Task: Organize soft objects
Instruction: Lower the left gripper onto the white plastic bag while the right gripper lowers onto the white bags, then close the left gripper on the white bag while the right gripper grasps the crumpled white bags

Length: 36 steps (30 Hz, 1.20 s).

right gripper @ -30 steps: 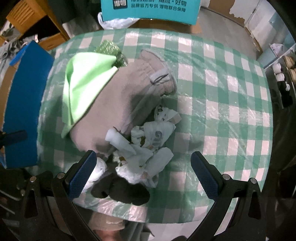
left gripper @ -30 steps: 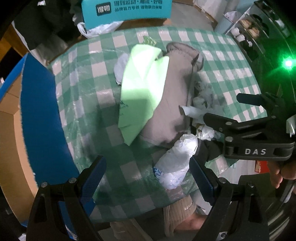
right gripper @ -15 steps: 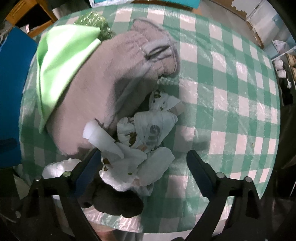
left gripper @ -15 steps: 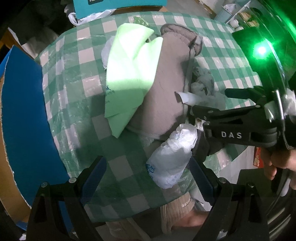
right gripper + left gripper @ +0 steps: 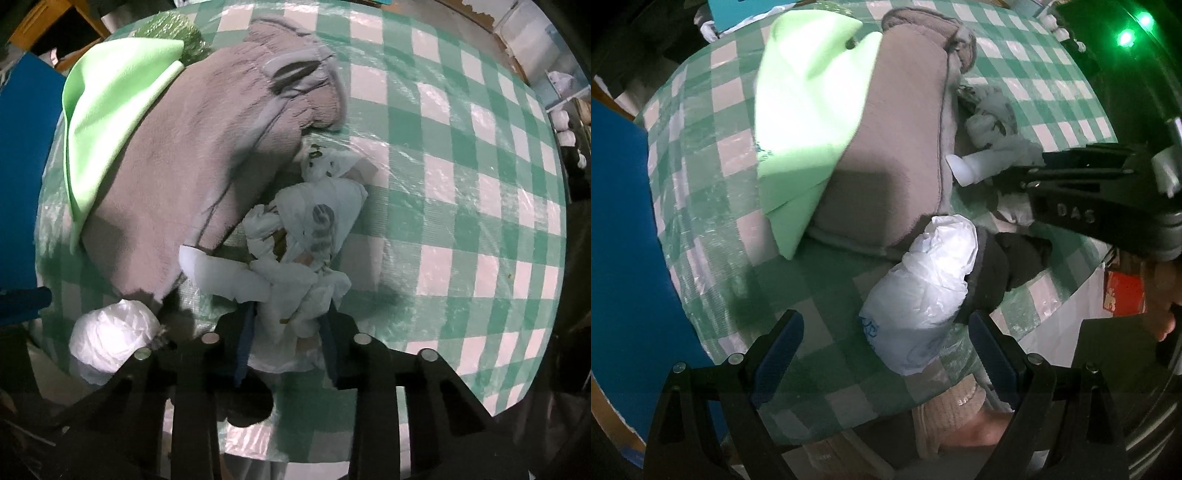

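Observation:
A pile of soft things lies on the green-and-white checked table (image 5: 461,192). A grey fleece garment (image 5: 207,155) lies under a light green cloth (image 5: 110,107). A crumpled white patterned cloth bundle (image 5: 310,236) sits beside the grey garment. My right gripper (image 5: 288,332) is shut on the near end of this bundle. A white plastic bag (image 5: 923,288) lies at the table's near edge, next to a dark cloth (image 5: 1004,269). My left gripper (image 5: 882,343) is open just in front of the bag, not touching it. The right gripper also shows in the left wrist view (image 5: 1067,184).
A blue board (image 5: 624,229) stands along the table's left side. A teal box (image 5: 738,11) is beyond the far edge. A person's slippered foot (image 5: 956,413) is below the near edge. Shelving with small items (image 5: 569,122) stands at the right.
My right gripper moved forward and closed on the white patterned bundle. My left gripper moved closer to the white plastic bag and stayed open.

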### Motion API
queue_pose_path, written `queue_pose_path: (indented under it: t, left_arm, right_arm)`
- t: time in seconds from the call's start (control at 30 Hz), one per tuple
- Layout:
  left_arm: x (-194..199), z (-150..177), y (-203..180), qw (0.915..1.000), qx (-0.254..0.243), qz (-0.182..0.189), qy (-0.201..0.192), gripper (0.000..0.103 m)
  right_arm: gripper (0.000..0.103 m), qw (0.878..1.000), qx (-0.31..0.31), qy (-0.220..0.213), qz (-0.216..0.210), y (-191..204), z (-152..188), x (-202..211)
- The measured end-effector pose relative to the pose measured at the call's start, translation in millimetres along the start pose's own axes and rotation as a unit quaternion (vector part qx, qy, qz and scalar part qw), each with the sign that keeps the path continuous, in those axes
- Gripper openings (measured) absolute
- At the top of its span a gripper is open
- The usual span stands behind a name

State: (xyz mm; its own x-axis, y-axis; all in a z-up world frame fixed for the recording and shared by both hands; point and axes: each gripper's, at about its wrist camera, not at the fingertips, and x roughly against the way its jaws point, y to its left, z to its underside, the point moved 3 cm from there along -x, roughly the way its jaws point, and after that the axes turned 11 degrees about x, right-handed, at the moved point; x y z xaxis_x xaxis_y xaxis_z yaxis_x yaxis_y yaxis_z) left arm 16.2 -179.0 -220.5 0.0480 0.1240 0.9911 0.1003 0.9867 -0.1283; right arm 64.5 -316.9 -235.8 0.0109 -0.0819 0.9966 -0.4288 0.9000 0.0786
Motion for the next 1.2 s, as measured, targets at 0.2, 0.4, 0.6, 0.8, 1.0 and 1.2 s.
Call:
queue_pose_path:
  t: [0.2,0.4,0.6,0.8,1.0,1.2]
  left_arm:
    - [-9,-4,-7,1.0000,-0.008,-0.001,0.005,0.071]
    - [-8,0,-12,0.9995,-0.033,-0.005,-0.001,0.049]
    - [12,7,-3,0.9992,-0.033,-0.002,-0.021,0.044]
    - [32,2,6,0.9988,-0.022,0.010,-0.041,0.044]
    - [51,-1,5,0.9977,-0.016,0.014,-0.064,0.044]
    - [62,-1,16,0.9973,0.000,0.017,-0.072,0.044]
  right_arm:
    - [0.025,1.000,-0.007,-0.010,-0.008,-4,8,7]
    - [0.023,1.000,-0.016,-0.008,-0.015,-14,18,12]
    - [0.018,0.999,-0.017,-0.020,-0.020,-21,5,18]
    - [0.015,0.999,-0.019,-0.034,-0.018,-14,6,36]
    - [0.014,0.998,-0.019,-0.058,-0.017,-12,10,58]
    - [0.014,0.996,-0.023,-0.079,-0.023,-12,12,80]
